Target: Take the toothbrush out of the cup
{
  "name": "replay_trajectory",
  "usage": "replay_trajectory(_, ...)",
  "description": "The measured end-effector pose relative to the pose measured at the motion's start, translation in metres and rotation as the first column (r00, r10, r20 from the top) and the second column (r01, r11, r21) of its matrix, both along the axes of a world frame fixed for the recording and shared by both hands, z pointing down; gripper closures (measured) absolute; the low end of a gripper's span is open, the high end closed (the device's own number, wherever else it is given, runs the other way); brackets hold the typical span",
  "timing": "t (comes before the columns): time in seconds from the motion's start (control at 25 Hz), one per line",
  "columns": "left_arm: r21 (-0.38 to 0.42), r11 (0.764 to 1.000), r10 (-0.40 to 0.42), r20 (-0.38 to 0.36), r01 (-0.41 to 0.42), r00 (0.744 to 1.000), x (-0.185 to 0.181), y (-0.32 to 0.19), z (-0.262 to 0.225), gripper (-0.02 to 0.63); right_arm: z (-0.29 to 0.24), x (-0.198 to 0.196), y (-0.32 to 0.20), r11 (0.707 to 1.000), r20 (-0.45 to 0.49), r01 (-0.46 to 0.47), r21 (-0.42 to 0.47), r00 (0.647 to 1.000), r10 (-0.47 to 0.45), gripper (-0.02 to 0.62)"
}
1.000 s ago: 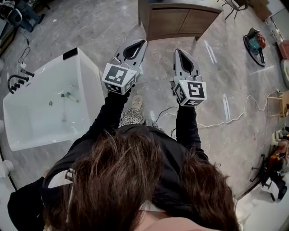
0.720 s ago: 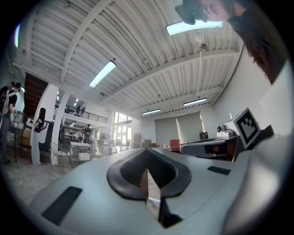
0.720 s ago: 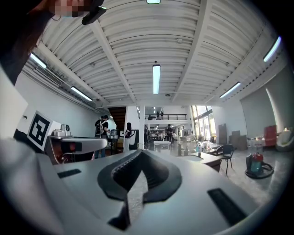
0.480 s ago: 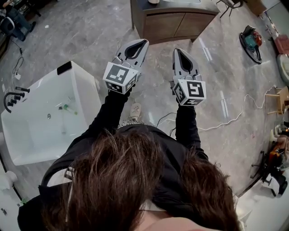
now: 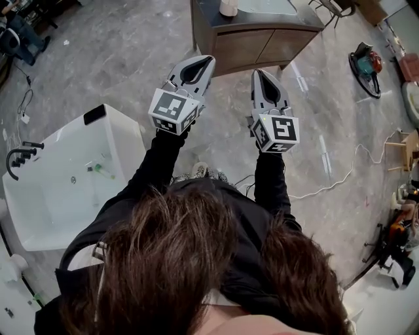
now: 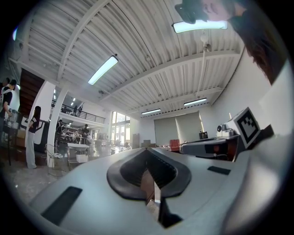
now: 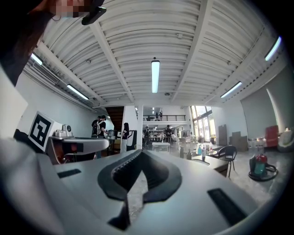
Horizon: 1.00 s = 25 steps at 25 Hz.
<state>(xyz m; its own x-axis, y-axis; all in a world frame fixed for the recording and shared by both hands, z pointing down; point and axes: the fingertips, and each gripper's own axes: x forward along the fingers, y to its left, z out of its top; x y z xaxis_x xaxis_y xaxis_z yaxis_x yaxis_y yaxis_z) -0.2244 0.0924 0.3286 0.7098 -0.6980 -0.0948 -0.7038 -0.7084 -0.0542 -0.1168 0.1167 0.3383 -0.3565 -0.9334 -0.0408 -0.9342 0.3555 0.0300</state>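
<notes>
Surveying the head view, I find a pale upright cup (image 5: 228, 8) on the dark top of the wooden cabinet (image 5: 255, 42), near that top's left edge and cut off by the upper border of the picture. The toothbrush is too small to make out in any view, so I cannot tell its long axis or which way it points.

Compared with the frame a second ago, the cabinet sits lower in the head view. More of its top is exposed, and the cup has come into sight. The white bathtub (image 5: 124, 134) has shifted down along the left side. Both grippers keep the same place in the frame.

The left gripper (image 5: 207, 60) is held out level over the grey floor (image 5: 118, 59), well short of the cabinet. Its own view shows the jaws fully together with nothing between them. The right gripper (image 5: 257, 72) lies beside it, roughly parallel. Its jaws are likewise closed on nothing. Neither gripper touches the cabinet or the cup.
</notes>
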Motion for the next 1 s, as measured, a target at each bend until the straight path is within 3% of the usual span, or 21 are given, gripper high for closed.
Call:
replay_trajectory(0.32,-0.016,1.0,-0.006,-0.003,0.006,1.0,-0.008,-0.038,0.006,0.598,0.005,-0.009,-0.033,1.0,-0.002,0.003,-0.014,1.0,-0.003,0.591)
replay_trajectory(0.64,-0.054,0.999,0.006,0.011,-0.005,1.0,0.02,-0.066,0.025,0.598,0.015,0.016,-0.066,0.999,0.001,0.002,-0.033,1.0,-0.002,0.591)
replay_trajectory(1.0,-0.041,0.998,-0.043,0.017,0.044,0.999,0.055,-0.128,0.02,0.598,0.01,0.052,-0.133,0.999,0.002,0.048,-0.016,0.999,-0.048,0.591)
